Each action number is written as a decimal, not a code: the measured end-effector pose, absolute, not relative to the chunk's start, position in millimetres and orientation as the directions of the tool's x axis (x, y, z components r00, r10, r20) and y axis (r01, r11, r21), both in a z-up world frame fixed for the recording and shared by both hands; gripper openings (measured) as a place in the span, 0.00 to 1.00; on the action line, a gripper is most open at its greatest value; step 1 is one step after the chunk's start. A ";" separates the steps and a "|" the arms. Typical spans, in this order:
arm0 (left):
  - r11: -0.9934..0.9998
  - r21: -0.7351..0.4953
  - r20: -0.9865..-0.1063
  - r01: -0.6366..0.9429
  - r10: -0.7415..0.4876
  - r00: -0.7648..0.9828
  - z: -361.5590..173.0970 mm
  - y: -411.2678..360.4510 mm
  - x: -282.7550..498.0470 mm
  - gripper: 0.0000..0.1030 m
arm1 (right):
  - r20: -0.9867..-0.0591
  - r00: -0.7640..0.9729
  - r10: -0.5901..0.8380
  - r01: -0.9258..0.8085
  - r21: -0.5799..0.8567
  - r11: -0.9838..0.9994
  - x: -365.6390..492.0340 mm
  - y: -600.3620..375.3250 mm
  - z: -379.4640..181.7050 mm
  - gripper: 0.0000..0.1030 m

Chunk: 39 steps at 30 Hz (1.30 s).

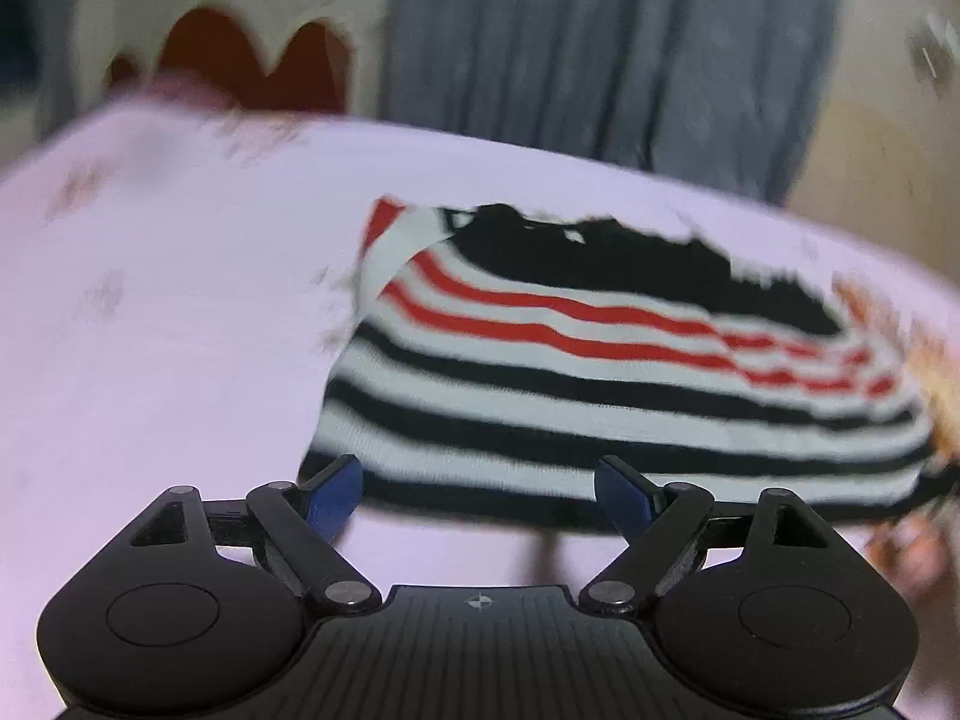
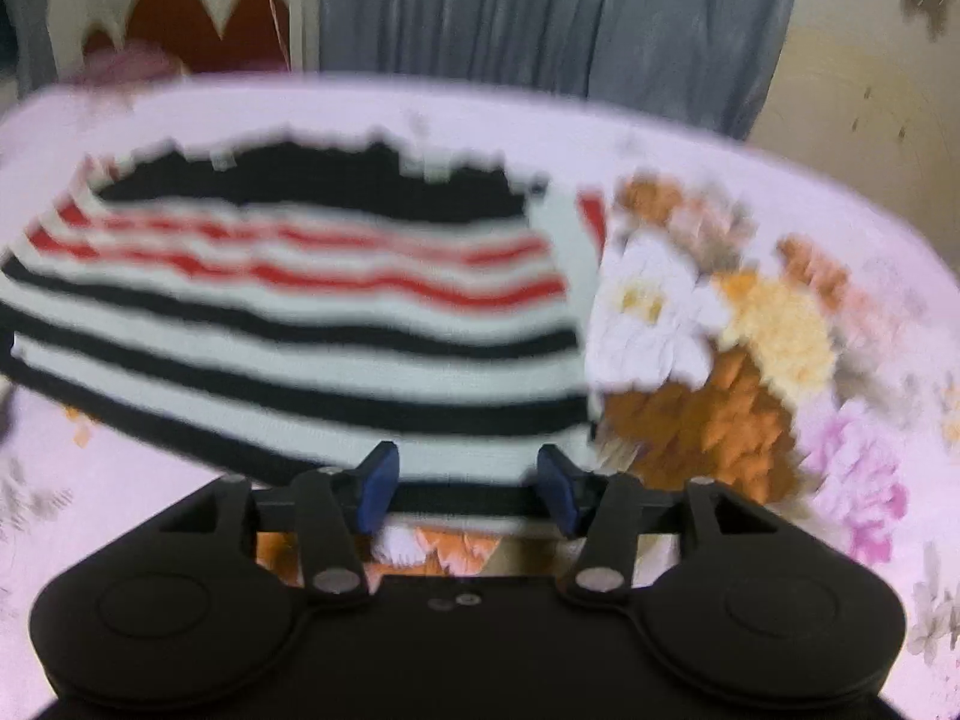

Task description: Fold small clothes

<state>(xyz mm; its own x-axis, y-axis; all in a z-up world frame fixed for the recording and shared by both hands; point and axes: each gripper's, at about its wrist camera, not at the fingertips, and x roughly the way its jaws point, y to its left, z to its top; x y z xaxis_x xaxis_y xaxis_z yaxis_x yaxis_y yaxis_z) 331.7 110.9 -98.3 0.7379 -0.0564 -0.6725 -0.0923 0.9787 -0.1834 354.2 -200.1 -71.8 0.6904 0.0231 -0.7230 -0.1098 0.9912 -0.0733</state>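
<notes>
A small knitted garment (image 1: 600,372) with black, white and red stripes lies on a pink floral bedsheet (image 1: 168,312). It also shows in the right wrist view (image 2: 300,312). My left gripper (image 1: 478,495) is open, its blue fingertips (image 1: 336,495) just at the garment's near hem, left part. My right gripper (image 2: 468,489) is open, with its blue fingertips (image 2: 378,483) at the near hem, right part. Neither holds the cloth. Both views are blurred by motion.
The bedsheet (image 2: 780,450) has a large flower print (image 2: 720,324) right of the garment. Behind the bed hang grey curtains (image 1: 600,48) and a white headboard with red cut-outs (image 1: 240,54). A beige wall (image 2: 870,60) is at the right.
</notes>
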 end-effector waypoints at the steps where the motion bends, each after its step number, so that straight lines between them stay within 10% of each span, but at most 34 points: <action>1: 0.960 -0.250 -0.673 -0.124 -0.080 0.735 -102.6 118.4 327.5 0.81 | -0.720 0.693 0.031 -0.107 -0.060 0.993 352.0 -200.4 -70.9 0.51; 3: 0.902 -0.387 -0.669 -0.191 -0.133 0.731 -115.8 133.3 323.6 0.77 | -0.706 0.705 0.064 -0.105 -0.014 0.994 349.9 -201.2 -69.4 0.46; 5: 0.838 -0.485 -0.668 -0.252 -0.168 0.725 -129.9 143.6 328.0 0.65 | -0.692 0.710 0.127 -0.128 0.051 0.990 352.9 -199.0 -67.4 0.09; 7: 0.778 -0.558 -0.634 -0.289 -0.175 0.754 -138.5 148.4 328.4 0.64 | -0.687 0.710 0.155 -0.144 0.073 0.987 361.0 -192.8 -65.6 0.00; 16: 0.653 -0.690 -0.537 -0.311 -0.174 0.825 -158.4 157.8 373.4 0.61 | -0.704 0.667 0.244 -0.239 0.108 0.965 423.1 -140.1 -63.8 0.00; 19: 0.620 -0.701 -0.548 -0.351 -0.154 0.822 -168.0 162.3 386.8 0.27 | -0.721 0.645 0.253 -0.266 0.099 0.959 442.6 -116.7 -68.6 0.00; 22: 0.566 -0.749 -0.530 -0.344 -0.199 0.824 -178.6 169.2 396.6 0.15 | -0.734 0.630 0.254 -0.280 0.091 0.956 455.3 -99.9 -73.3 0.00; 26: 0.553 -0.806 -0.398 -0.210 -0.245 0.884 -150.8 171.5 384.5 0.14 | -0.767 0.599 0.230 -0.293 0.058 0.954 460.1 -86.7 -85.5 0.00; 30: 0.534 -0.777 -0.528 -0.334 -0.263 0.807 -178.5 176.7 399.0 0.14 | -0.768 0.607 0.205 -0.285 0.030 0.958 454.9 -83.8 -93.2 0.00; 39: 0.606 -0.738 -0.502 -0.296 -0.201 0.841 -146.5 155.2 400.2 0.14 | -0.775 0.585 0.239 -0.274 0.089 0.958 461.6 -90.5 -91.7 0.00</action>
<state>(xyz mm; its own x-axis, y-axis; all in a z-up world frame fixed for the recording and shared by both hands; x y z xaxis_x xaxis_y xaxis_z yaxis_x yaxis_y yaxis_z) 400.2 155.2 -146.5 0.8411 -0.2013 -0.5020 -0.2957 0.6059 -0.7385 461.6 -90.5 -91.7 0.5846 0.2390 -0.7753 -0.2737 0.9577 0.0889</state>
